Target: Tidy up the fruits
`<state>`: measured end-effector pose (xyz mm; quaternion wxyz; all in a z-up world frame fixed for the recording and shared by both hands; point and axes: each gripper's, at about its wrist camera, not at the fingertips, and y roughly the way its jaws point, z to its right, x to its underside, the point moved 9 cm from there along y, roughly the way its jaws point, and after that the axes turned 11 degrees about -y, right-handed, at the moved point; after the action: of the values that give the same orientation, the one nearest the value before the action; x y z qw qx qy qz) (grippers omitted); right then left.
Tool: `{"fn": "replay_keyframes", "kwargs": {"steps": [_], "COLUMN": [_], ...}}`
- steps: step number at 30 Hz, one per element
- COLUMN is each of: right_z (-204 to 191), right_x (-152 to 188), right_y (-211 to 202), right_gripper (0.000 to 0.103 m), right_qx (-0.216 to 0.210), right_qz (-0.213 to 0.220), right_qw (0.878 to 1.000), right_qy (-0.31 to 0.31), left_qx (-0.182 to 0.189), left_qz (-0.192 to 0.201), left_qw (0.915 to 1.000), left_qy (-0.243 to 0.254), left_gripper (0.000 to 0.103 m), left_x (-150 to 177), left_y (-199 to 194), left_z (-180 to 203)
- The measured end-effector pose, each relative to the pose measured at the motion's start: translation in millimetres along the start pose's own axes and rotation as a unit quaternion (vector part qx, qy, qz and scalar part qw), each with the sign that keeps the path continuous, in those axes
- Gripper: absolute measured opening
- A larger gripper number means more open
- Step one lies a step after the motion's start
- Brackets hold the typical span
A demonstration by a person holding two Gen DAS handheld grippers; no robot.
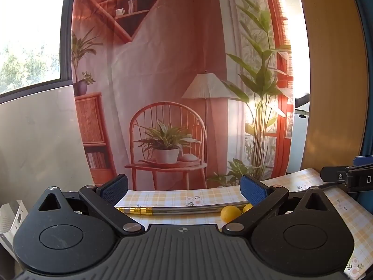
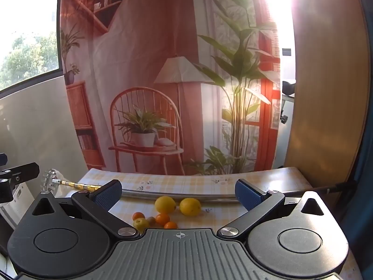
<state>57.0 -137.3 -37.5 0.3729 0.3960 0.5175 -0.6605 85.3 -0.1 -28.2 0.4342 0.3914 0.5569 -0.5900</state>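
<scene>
Two yellow lemons [image 2: 165,204] [image 2: 190,206] lie side by side on the checked tablecloth [image 2: 209,182]. In front of them sit small orange fruits [image 2: 162,218], a yellow-green fruit [image 2: 140,223] and a small brownish one [image 2: 151,220]. My right gripper [image 2: 178,194] is open above the near table edge, nothing between its blue pads [image 2: 247,194]. In the left wrist view my left gripper [image 1: 184,190] is open too, with the lemons [image 1: 229,212] low at its right and partly hidden behind the right finger.
A long metal rod with a gold handle [image 2: 177,196] lies across the table behind the fruit, also in the left wrist view as the rod [image 1: 177,210]. A printed backdrop [image 2: 163,81] hangs behind the table. A wooden panel [image 2: 326,93] stands at right. A white rack [image 1: 11,219] sits low at left.
</scene>
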Motion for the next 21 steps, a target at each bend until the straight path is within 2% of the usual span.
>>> {"fn": "replay_keyframes", "kwargs": {"steps": [21], "right_z": [2.1], "right_x": [-2.6], "right_y": [-6.2], "right_gripper": [0.103], "right_qx": [-0.001], "right_qz": [0.005], "right_qw": [1.0], "right_qy": [0.007], "left_qx": [0.002], "left_qz": [0.009], "left_qw": [1.0], "left_qy": [0.002], "left_gripper": [0.103], "left_x": [-3.6], "left_y": [-6.4], "left_z": [-0.7]}}
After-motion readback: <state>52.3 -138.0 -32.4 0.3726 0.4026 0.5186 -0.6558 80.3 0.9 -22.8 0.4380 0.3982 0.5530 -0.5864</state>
